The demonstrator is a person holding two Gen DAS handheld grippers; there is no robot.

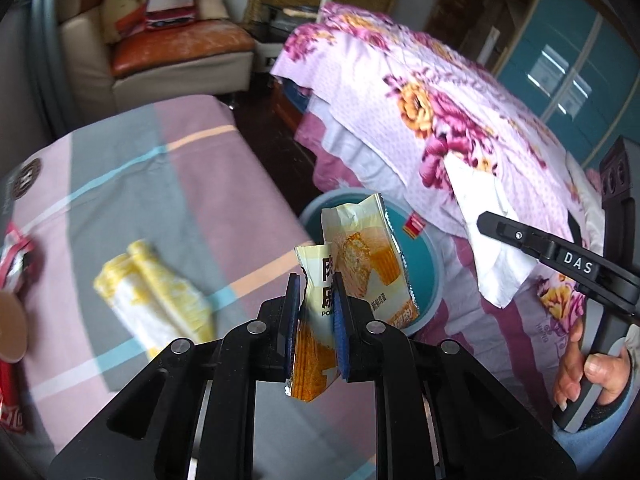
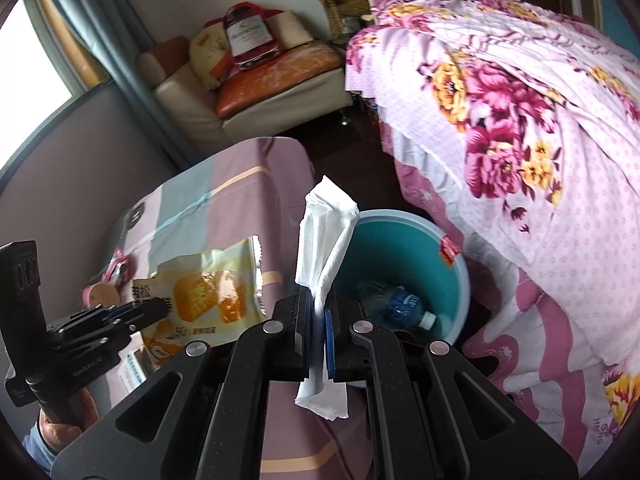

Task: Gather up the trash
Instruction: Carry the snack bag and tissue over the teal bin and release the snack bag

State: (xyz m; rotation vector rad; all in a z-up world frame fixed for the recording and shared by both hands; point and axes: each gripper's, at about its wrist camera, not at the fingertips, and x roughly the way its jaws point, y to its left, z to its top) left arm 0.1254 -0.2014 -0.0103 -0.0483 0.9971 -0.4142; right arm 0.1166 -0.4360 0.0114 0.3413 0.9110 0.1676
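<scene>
My left gripper (image 1: 316, 312) is shut on a yellow snack wrapper (image 1: 356, 256), held above the table edge near the teal bin (image 1: 424, 264); the same wrapper shows in the right wrist view (image 2: 208, 292). My right gripper (image 2: 318, 320) is shut on a white tissue (image 2: 324, 236), held over the near rim of the teal bin (image 2: 400, 248). The right gripper with its tissue (image 1: 492, 248) also shows in the left wrist view. A plastic bottle (image 2: 400, 306) lies in the bin. A yellow-white wrapper (image 1: 156, 292) lies on the table.
A table with a striped pink-grey cloth (image 1: 140, 184) holds red packets (image 1: 16, 256) at its left edge. A bed with a floral quilt (image 1: 420, 104) stands right of the bin. A sofa (image 1: 168, 52) is at the back.
</scene>
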